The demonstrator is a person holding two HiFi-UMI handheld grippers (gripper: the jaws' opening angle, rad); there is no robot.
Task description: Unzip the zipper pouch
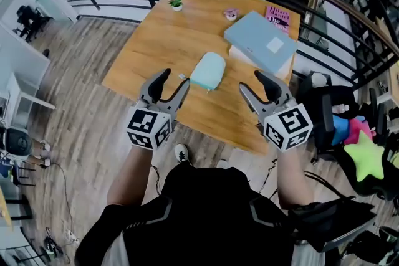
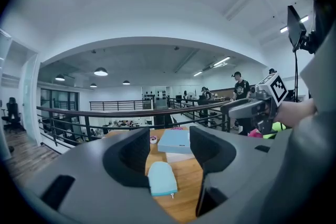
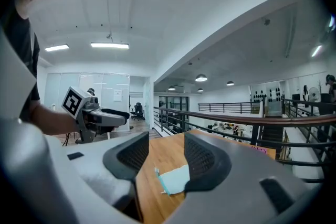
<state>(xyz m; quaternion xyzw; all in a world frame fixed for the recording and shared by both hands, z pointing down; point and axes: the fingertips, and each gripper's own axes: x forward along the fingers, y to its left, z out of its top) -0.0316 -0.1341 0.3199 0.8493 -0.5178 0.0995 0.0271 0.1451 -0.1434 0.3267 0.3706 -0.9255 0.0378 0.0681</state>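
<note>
Left tool (image 1: 177, 77), pouch (image 1: 208, 70) lengthwise, pull (image 1: 207, 90) nearward

- The wooden worktop (image 1: 163, 40) sits at a slant in the head view.
- A light blue zipper pouch (image 1: 208, 70) lies flat near the middle, a little toward 6 o'clock, with its pull at the near end.
- A small potted plant (image 1: 176, 4) stands at 11 o'clock.
- A small pink object (image 1: 231, 14) sits at 12 o'clock.
- A white block (image 1: 239, 54) at 2 o'clock carries a flat pale blue box (image 1: 260, 42).
- A pink book (image 1: 278, 15) lies at 1 o'clock, partly under that box.
</note>
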